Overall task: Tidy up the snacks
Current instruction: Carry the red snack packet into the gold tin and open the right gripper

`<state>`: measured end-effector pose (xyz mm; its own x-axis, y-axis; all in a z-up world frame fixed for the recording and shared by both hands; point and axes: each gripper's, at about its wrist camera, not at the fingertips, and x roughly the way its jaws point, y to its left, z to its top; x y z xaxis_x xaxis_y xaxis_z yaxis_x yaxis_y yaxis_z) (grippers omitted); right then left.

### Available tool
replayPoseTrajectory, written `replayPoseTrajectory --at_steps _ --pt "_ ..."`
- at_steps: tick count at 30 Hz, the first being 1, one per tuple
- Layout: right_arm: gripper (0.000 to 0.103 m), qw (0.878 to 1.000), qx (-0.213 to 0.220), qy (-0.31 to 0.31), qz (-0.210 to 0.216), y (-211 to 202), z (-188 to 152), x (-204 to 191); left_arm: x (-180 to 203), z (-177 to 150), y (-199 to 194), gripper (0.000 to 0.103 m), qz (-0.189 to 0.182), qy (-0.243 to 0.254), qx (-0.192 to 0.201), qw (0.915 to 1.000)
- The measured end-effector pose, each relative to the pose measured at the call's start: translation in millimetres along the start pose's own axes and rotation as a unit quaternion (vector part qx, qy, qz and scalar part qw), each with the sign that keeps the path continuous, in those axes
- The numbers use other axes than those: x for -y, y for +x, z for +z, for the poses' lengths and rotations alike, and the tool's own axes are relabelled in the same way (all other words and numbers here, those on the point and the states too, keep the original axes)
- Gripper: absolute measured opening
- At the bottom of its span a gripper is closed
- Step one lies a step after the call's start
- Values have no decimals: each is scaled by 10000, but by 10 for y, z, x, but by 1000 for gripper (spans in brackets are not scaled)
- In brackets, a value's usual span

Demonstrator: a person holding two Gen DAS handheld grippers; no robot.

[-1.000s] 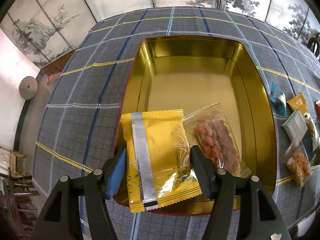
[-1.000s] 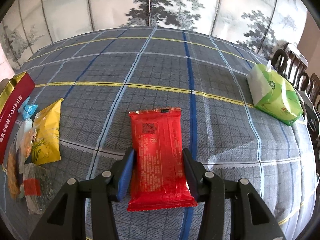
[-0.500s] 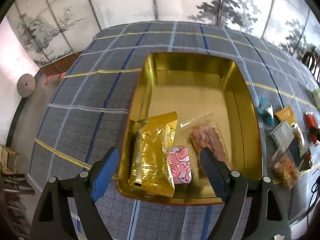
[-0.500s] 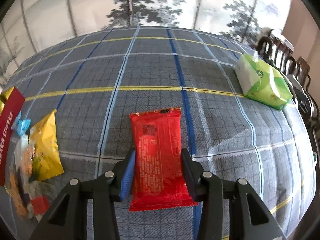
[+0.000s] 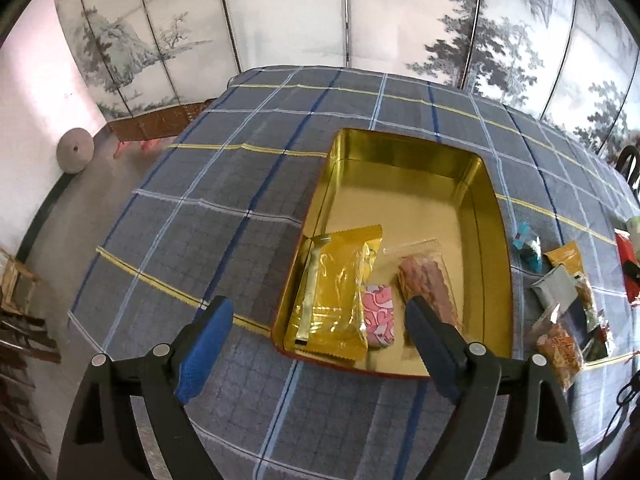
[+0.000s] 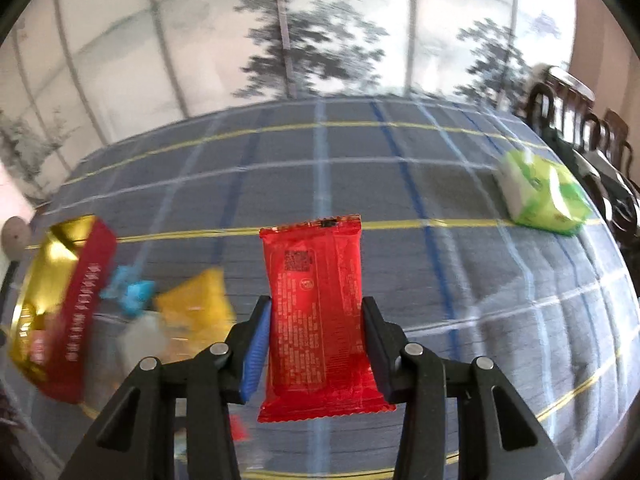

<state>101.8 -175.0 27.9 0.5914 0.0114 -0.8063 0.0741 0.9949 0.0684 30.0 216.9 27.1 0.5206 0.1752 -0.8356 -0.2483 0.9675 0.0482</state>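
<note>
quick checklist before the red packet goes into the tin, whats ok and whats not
1. Right gripper clamped on the red packet: ok.
2. Left gripper let go, jaws opening, nothing between them: ok.
3. Gold packet inside the tin: ok.
4. Free floor at the tin's far end: ok.
5. Red packet over the tin: not ok, the tin sits off to the left.
6. Packet sealed: cannot tell.

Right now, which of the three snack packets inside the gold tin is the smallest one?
The pink packet, between the gold foil packet and the clear packet of brown snacks in the tin, half tucked under the gold one.
</note>
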Motion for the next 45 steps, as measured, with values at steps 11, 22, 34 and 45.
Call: replayPoseTrajectory --at_steps 11,22,34,45 --pt "44 9929 -20 -691 968 -188 -86 -1208 -264 -169 -97 86 166 -377 -43 9991" --pt "44 9791 -164 -1367 1496 -226 -269 -2158 -509 -302 -123 86 303 -664 -129 9972" --pt "44 9708 -407 -1867 1447 -37 -385 -2683 -688 -417 -137 86 432 -843 -225 9952" --pt "44 9677 -571 -2076 1313 151 -436 -2911 -752 -464 -149 86 459 -960 -251 9940"
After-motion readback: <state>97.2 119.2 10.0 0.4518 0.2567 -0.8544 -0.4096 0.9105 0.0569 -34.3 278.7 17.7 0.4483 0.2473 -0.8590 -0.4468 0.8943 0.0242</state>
